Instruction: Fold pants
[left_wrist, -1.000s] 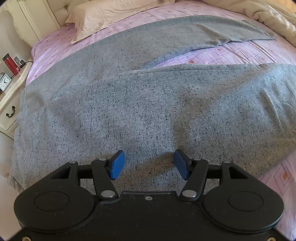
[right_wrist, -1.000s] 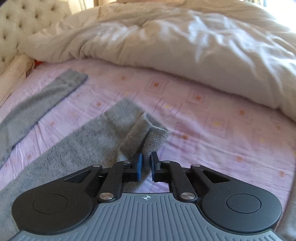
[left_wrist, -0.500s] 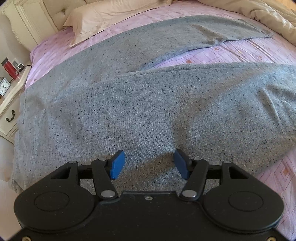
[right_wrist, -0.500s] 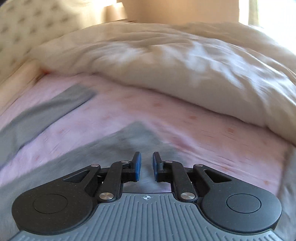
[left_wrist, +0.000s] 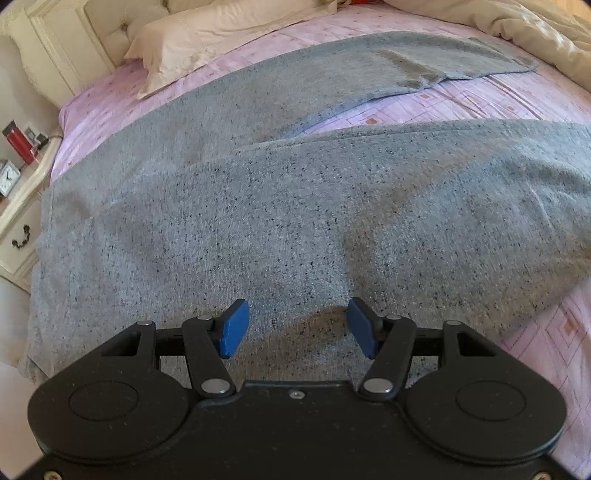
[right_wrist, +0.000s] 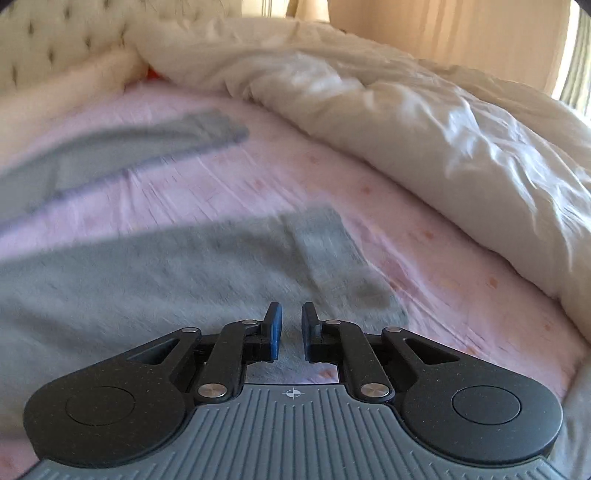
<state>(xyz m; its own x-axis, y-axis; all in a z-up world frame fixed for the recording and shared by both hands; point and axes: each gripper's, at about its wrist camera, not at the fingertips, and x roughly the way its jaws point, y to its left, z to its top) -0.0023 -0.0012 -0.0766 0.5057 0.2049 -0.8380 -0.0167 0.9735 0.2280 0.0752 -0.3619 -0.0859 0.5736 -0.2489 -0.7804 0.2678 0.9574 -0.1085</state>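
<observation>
Now pants (left_wrist: 295, 206) spread flat across bed (left_wrist: 498, 96), legs toward duvet (right_wrist: 424, 122). Left gripper (left_wrist: 297, 328) wide open, empty, over waist end; right gripper (right_wrist: 291, 330), jaws just narrowing, nearly closed, nothing between, above near leg's cuff, likely to regrasp.

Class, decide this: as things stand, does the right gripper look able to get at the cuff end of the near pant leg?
Probably yes. The right gripper hangs just above the cuff end, jaws slightly apart, nothing lying between; the duvet sits well beyond.
</observation>
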